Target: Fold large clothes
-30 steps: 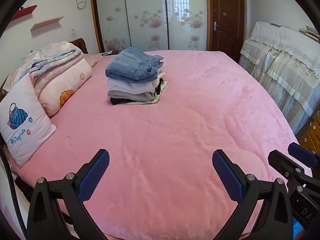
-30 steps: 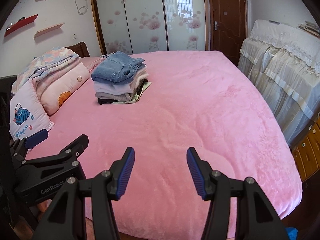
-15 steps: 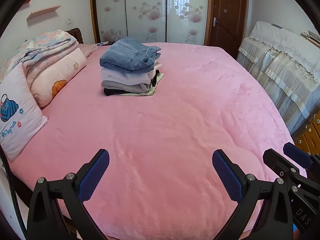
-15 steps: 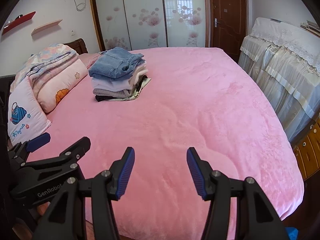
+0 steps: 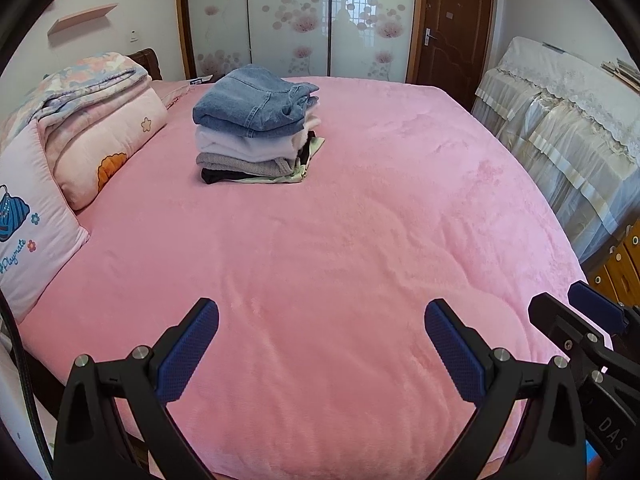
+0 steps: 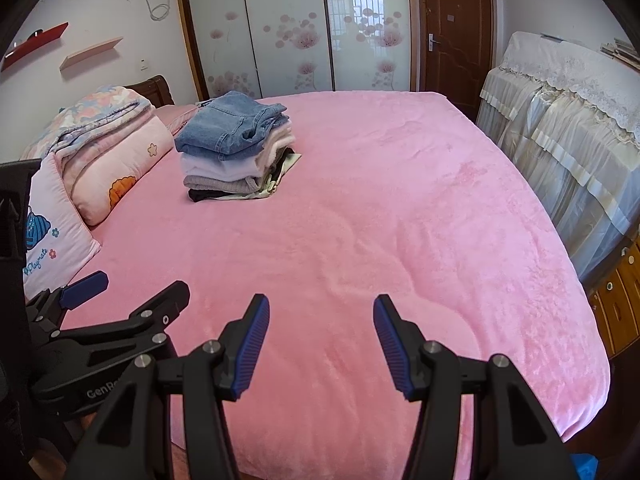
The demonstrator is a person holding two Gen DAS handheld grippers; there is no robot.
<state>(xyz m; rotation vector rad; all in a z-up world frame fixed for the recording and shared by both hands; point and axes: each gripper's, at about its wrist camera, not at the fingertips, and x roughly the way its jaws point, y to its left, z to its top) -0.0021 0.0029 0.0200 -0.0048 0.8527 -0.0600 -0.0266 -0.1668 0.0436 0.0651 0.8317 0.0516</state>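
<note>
A stack of folded clothes [image 5: 256, 128], blue denim on top of white, grey and black pieces, sits far back on the pink bed [image 5: 340, 240]. The same stack of folded clothes [image 6: 236, 148] shows in the right wrist view, left of centre. My left gripper [image 5: 320, 344] hovers over the bed's near edge, jaws wide apart with nothing between them. My right gripper [image 6: 320, 344] is beside it, jaws apart and empty. Each gripper shows in the other's view: the right gripper [image 5: 576, 320] at the right edge, the left gripper [image 6: 128, 300] at the lower left.
Pillows [image 5: 36, 224] and a folded quilt [image 5: 92, 92] lie along the bed's left side. A lace-covered piece of furniture [image 5: 560, 120] stands to the right, wooden drawers [image 6: 616, 300] below it. Sliding wardrobe doors [image 5: 296, 20] and a brown door [image 5: 452, 28] are behind the bed.
The left wrist view has tilted down a little, so the stack and pillows sit slightly lower and closer in frame. Both grippers' jaws have kept the same width.
</note>
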